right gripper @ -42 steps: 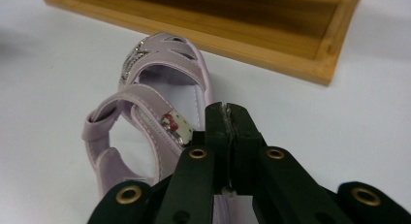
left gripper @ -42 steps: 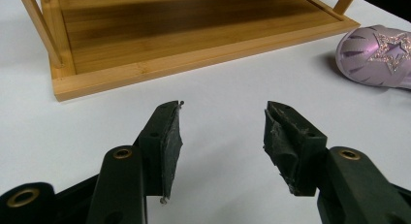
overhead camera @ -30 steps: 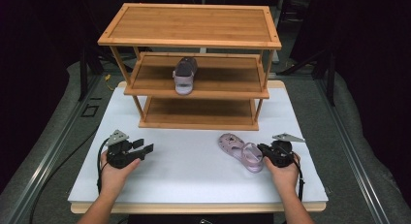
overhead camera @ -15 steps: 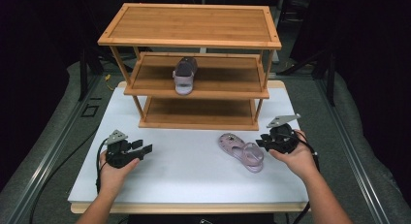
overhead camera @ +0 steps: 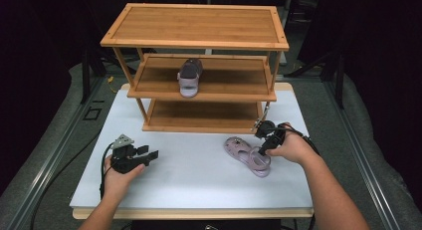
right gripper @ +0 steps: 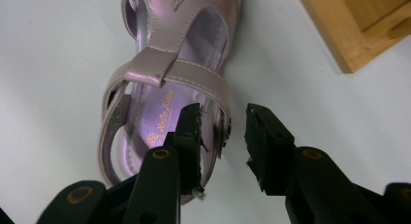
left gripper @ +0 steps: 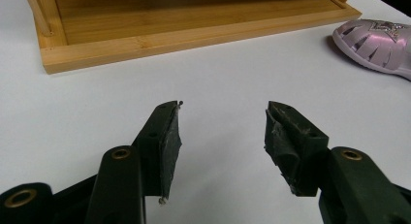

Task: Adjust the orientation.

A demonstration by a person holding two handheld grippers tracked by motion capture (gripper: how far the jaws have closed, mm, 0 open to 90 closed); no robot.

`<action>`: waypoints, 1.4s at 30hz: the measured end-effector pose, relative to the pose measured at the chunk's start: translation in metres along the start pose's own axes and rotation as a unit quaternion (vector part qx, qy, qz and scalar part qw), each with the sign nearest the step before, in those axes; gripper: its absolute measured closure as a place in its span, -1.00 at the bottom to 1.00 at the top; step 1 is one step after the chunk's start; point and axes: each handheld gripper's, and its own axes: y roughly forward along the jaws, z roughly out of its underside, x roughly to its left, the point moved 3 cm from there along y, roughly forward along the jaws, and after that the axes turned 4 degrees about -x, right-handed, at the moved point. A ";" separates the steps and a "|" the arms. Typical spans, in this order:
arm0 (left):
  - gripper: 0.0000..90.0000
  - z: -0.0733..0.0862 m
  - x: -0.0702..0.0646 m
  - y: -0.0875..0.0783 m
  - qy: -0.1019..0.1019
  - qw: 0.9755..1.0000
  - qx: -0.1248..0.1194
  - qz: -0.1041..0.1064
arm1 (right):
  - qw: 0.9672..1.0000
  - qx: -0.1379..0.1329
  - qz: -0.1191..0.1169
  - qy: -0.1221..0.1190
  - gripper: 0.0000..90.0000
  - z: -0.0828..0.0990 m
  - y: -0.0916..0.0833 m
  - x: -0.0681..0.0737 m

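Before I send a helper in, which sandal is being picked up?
On the white table in front of the wooden rack, the lilac sandal lies loose near the rack's right foot. Unlike its twin on the middle shelf, it sits under the right gripper.

I count two lilac sandals: one (overhead camera: 248,156) on the white table (overhead camera: 199,175) right at my right gripper (overhead camera: 263,149), one (overhead camera: 189,77) up on the middle tier. One bamboo rack (overhead camera: 199,26), three tiers. Two grippers, counting my left (overhead camera: 147,157).
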 end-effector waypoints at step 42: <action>0.05 0.000 0.005 -0.002 -0.006 1.000 0.002 -0.004 | 0.998 0.063 0.010 0.025 0.85 -0.012 0.014 0.008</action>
